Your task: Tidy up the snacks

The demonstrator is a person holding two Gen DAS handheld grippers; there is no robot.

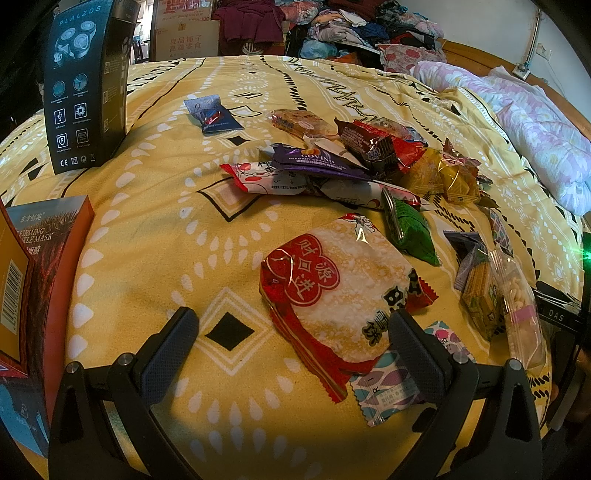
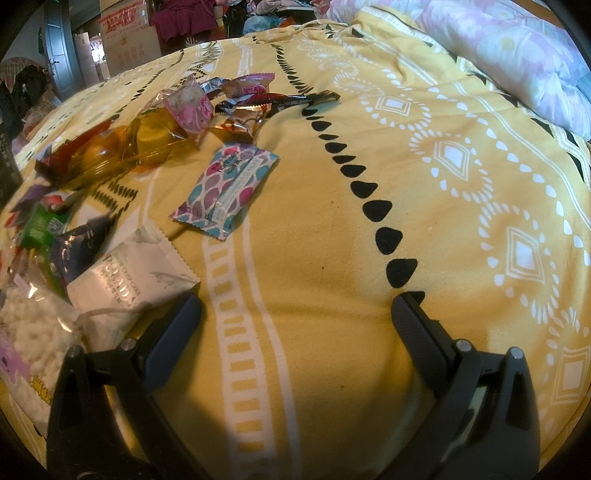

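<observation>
Many wrapped snacks lie on a yellow patterned bedspread (image 1: 155,236). In the left wrist view a red-and-white rice cracker pack (image 1: 340,291) lies between and just ahead of my open left gripper (image 1: 295,332), with a patterned teal-and-purple packet (image 1: 391,384) under the right finger. A pile (image 1: 354,166) of purple, red, yellow and green packs lies beyond. A blue packet (image 1: 212,114) lies apart, far left. My right gripper (image 2: 297,314) is open and empty over bare bedspread (image 2: 332,295). A white crisp cake pack (image 2: 129,280) lies by its left finger, a patterned packet (image 2: 227,188) ahead.
A black upright box (image 1: 86,85) stands at far left and an orange face mask box (image 1: 40,280) at near left. A pink floral quilt (image 1: 532,129) lies along the right. Clothes (image 1: 362,26) and cardboard boxes (image 1: 184,37) are heaped beyond the bed.
</observation>
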